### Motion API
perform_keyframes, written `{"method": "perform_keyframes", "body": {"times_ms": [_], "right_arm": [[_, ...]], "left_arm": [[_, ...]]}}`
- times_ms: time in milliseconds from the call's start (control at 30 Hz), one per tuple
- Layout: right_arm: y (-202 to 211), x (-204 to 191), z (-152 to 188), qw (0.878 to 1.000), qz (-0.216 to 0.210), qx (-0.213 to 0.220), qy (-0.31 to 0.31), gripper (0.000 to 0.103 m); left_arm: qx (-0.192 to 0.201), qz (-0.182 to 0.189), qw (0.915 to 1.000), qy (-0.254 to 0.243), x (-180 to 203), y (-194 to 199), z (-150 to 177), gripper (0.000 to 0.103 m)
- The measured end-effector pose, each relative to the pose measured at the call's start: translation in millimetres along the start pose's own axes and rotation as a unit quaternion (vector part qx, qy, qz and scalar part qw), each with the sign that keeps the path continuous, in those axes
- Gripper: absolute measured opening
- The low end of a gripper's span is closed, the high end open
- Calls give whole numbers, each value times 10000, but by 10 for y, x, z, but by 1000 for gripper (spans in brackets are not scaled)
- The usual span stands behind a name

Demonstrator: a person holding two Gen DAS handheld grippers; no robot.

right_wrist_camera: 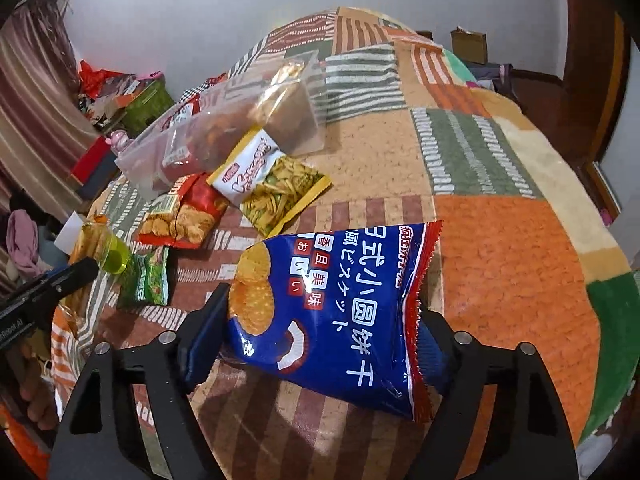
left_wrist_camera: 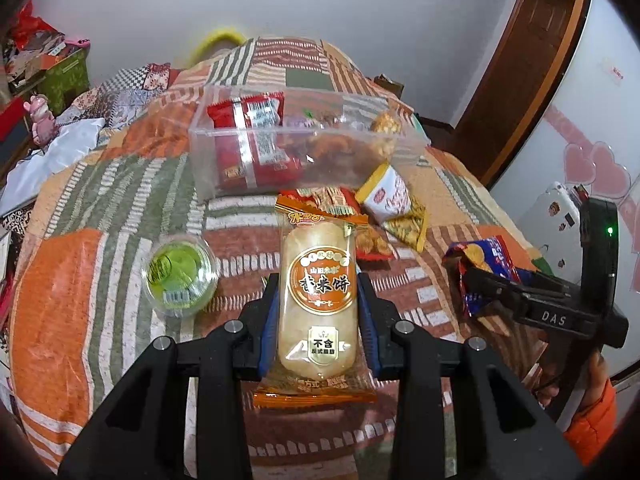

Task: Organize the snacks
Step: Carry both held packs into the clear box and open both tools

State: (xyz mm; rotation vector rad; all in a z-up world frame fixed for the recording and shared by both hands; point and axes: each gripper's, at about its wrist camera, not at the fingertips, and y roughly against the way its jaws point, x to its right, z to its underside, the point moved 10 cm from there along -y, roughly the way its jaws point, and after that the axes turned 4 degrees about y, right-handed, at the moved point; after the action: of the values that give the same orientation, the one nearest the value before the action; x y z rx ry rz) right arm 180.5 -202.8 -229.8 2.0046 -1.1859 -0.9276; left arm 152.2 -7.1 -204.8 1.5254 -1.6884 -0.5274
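Observation:
My left gripper [left_wrist_camera: 318,288] is shut on an orange-wrapped rice cake packet [left_wrist_camera: 318,292], held above the patchwork blanket. My right gripper [right_wrist_camera: 320,320] is shut on a blue biscuit bag [right_wrist_camera: 336,312]; that bag also shows at the right of the left wrist view [left_wrist_camera: 480,264]. A clear plastic box [left_wrist_camera: 296,148] lies ahead with red packets and other snacks inside; it also shows in the right wrist view [right_wrist_camera: 240,120]. In front of it lie a white-and-yellow green-pea snack bag [right_wrist_camera: 272,184] and a red snack bag [right_wrist_camera: 184,216].
A round green jelly cup [left_wrist_camera: 180,276] sits on the blanket [right_wrist_camera: 500,240] to the left. A green packet [right_wrist_camera: 146,276] lies near the left gripper in the right wrist view. Boxes and a pink toy [left_wrist_camera: 40,124] stand at far left. A wooden door [left_wrist_camera: 532,64] is at right.

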Motion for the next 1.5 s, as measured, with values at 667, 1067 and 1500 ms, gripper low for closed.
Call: {"method": "perform_keyframes", "body": {"times_ms": [667, 1067, 1500], "right_arm": [[169, -481, -1159, 9928, -327, 964, 627, 77], [-364, -809, -1647, 9903, -477, 828, 1014, 77], [-899, -799, -1745, 9918, -150, 463, 1178, 78]], "left_arm": [[815, -140, 9963, 231, -327, 0, -1218, 35], [539, -258, 9976, 347, -567, -591, -1592, 35], [329, -380, 9985, 235, -633, -992, -1592, 35]]}}
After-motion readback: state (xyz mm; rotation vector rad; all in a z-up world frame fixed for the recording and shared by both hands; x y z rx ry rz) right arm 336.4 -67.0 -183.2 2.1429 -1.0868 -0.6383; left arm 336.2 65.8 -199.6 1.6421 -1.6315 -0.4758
